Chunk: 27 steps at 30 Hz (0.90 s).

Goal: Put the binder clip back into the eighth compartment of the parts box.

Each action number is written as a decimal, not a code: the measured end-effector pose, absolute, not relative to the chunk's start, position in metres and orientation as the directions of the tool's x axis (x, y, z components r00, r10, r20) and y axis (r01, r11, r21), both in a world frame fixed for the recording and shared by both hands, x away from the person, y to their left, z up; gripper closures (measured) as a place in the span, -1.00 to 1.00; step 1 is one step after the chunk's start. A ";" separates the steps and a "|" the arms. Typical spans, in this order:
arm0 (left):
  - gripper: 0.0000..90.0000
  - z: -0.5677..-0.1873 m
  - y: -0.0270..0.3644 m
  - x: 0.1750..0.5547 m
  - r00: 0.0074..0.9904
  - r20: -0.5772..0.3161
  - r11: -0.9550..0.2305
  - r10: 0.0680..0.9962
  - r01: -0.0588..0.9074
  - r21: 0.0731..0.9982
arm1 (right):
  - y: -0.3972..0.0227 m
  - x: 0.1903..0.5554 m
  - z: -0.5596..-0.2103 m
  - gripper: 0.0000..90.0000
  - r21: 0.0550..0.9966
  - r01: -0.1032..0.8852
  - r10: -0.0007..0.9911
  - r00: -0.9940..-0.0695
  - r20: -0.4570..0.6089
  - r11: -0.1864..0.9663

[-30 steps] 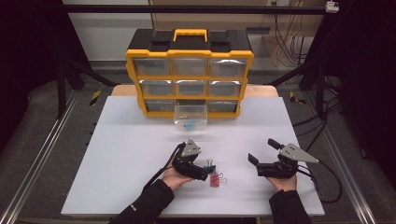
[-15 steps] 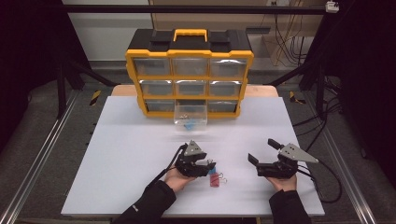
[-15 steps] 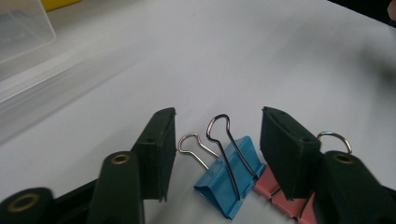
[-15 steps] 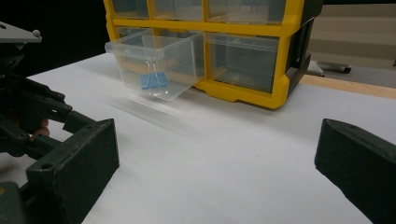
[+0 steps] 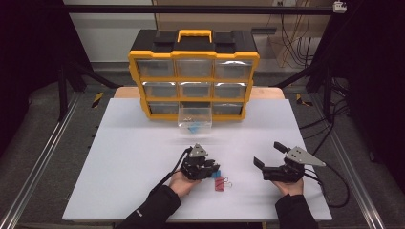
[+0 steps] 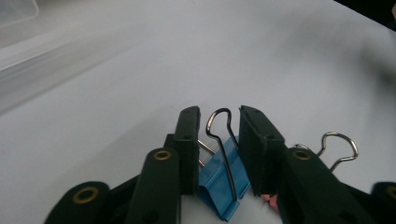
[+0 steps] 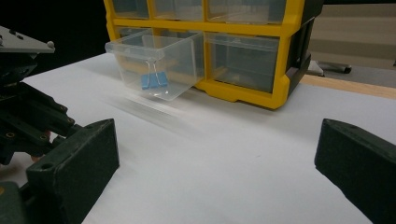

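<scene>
A blue binder clip (image 6: 219, 182) lies on the white table between the pads of my left gripper (image 6: 219, 116), its wire handle standing up in the gap. The jaws have just been closing, and both pads now touch the clip's body. From above, my left gripper (image 5: 214, 168) sits low near the front middle with the blue clip (image 5: 216, 174) at its tips. A pink binder clip (image 5: 220, 185) lies right beside it, and its handle (image 6: 338, 144) shows past the right jaw. My right gripper (image 5: 268, 153) rests to the right, open and holding nothing (image 7: 215, 154).
A yellow and black drawer organizer (image 5: 193, 52) stands at the back of the white table (image 5: 119, 157). Its clear bottom-middle drawer (image 5: 195, 118) is pulled out, with blue clips (image 7: 154, 80) inside. Metal frame rails run along both table sides.
My left gripper's jaws have narrowed onto the blue clip, and the hand has edged slightly toward the clips. The right gripper has not moved.
</scene>
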<state>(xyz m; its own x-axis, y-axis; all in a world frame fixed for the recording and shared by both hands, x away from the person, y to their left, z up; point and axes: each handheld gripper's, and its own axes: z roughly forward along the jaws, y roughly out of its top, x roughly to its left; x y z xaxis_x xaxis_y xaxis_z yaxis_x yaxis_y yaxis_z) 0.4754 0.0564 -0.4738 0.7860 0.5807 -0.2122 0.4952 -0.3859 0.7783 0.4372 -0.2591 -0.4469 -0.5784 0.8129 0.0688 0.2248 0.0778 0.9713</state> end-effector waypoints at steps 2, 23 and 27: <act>0.60 -0.474 0.056 0.476 0.786 -0.218 -0.384 0.578 0.498 0.778 | -0.259 0.437 -0.447 -0.99 0.971 0.225 0.813 -0.578 0.070 0.077; 0.84 -0.467 0.057 0.470 0.798 -0.257 -0.371 0.546 0.504 0.780 | -0.260 0.438 -0.447 -0.99 0.973 0.216 0.812 -0.581 0.062 0.081; 0.94 -0.465 0.055 0.467 0.804 -0.256 -0.375 0.537 0.499 0.781 | -0.260 0.438 -0.447 -0.99 0.973 0.215 0.811 -0.581 0.062 0.079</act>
